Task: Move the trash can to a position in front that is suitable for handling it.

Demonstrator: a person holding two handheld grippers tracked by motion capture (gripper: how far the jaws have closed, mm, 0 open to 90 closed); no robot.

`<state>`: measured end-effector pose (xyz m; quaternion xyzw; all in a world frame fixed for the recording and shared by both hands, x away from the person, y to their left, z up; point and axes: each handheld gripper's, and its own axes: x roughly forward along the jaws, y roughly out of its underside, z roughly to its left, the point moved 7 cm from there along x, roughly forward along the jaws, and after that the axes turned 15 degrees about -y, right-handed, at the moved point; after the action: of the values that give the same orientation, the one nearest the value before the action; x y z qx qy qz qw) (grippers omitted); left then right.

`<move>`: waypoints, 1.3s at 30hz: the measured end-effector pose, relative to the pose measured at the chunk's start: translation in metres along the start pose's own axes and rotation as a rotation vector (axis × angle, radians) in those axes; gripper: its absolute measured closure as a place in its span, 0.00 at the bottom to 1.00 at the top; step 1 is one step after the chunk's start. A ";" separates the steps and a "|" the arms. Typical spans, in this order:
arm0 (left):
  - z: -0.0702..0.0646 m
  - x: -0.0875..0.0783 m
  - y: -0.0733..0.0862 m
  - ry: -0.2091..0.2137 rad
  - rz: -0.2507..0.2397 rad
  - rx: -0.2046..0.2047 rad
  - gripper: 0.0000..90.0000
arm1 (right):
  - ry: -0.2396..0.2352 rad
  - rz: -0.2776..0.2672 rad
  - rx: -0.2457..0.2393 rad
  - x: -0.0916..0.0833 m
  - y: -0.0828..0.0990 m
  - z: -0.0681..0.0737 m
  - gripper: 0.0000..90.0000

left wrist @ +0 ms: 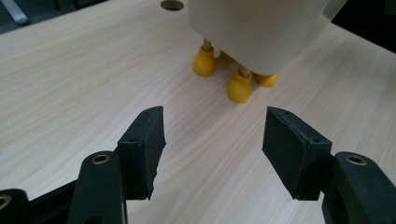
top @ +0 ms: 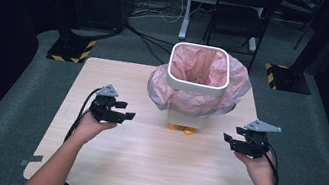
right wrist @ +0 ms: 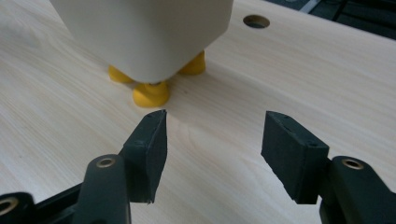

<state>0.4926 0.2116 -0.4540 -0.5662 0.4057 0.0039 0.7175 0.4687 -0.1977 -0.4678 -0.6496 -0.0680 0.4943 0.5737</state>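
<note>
A white square bin [top: 200, 63] lined with a pink plastic bag [top: 192, 94] stands on small yellow feet [top: 180, 128] at the back middle of the wooden table [top: 141, 159]. To its left my left gripper [top: 125, 110] hovers above the table, open and empty, pointing toward the bin. In the left gripper view the bin's white wall [left wrist: 254, 30] and yellow feet [left wrist: 239, 87] lie ahead of the spread jaws. On the right, my right gripper [top: 230, 135] is also open and empty, facing the bin [right wrist: 140, 32] and its yellow feet [right wrist: 150, 94].
A round hole [right wrist: 256, 21] sits in the tabletop behind the bin. Beyond the table are a dark folding chair [top: 241, 14], a white desk leg [top: 186, 10], floor cables and two stand bases with yellow-black tape [top: 71, 49].
</note>
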 end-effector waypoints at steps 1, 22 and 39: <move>-0.001 -0.001 -0.005 0.000 -0.014 0.000 0.43 | 0.001 -0.002 -0.005 -0.001 -0.003 0.000 0.44; -0.018 -0.001 -0.053 0.021 -0.057 0.042 0.42 | 0.018 -0.019 -0.048 -0.006 -0.044 -0.002 0.43; -0.030 0.010 -0.076 0.030 -0.071 0.054 0.42 | 0.027 -0.028 -0.061 0.000 -0.063 -0.010 0.42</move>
<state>0.5170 0.1552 -0.3988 -0.5605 0.3960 -0.0411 0.7262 0.5059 -0.1834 -0.4177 -0.6725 -0.0844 0.4751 0.5612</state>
